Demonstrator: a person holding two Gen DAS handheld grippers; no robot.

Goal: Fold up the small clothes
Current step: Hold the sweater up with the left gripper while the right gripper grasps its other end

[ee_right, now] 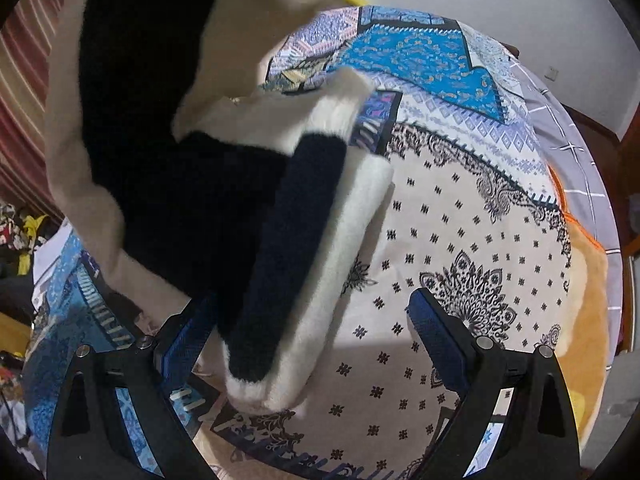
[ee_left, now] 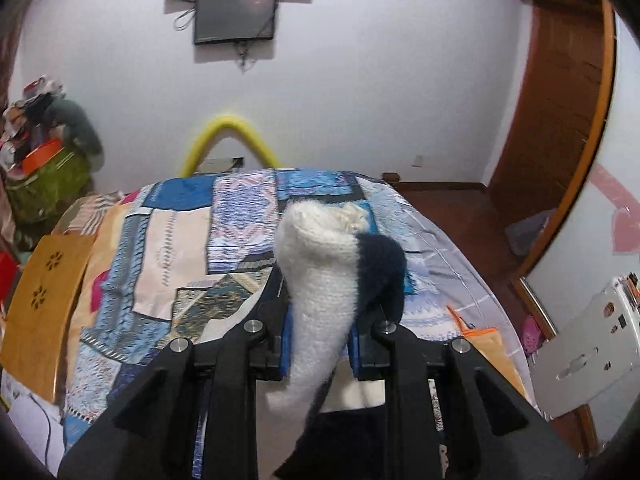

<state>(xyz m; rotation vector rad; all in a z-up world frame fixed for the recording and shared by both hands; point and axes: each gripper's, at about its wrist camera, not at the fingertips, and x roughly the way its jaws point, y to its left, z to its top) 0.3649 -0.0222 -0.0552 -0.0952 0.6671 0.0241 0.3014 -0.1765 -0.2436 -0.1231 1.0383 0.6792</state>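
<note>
Sweater (ee_left: 320, 280): small, fuzzy and soft, white knit with dark navy parts. It hangs up in the air above the bed.
Left gripper (ee_left: 320, 344): black arms with blue pads; its jaws are squeezed together on a bunched-up fold of the sweater.
Right gripper (ee_right: 316, 332): jaws wide apart, holding nothing. A rolled white and navy piece (ee_right: 296, 264) droops between them.
Bedspread (ee_right: 460, 220): flat cloth in many patches, blue, cream and black patterns.
Wall (ee_left: 360, 100): smooth and white.
</note>
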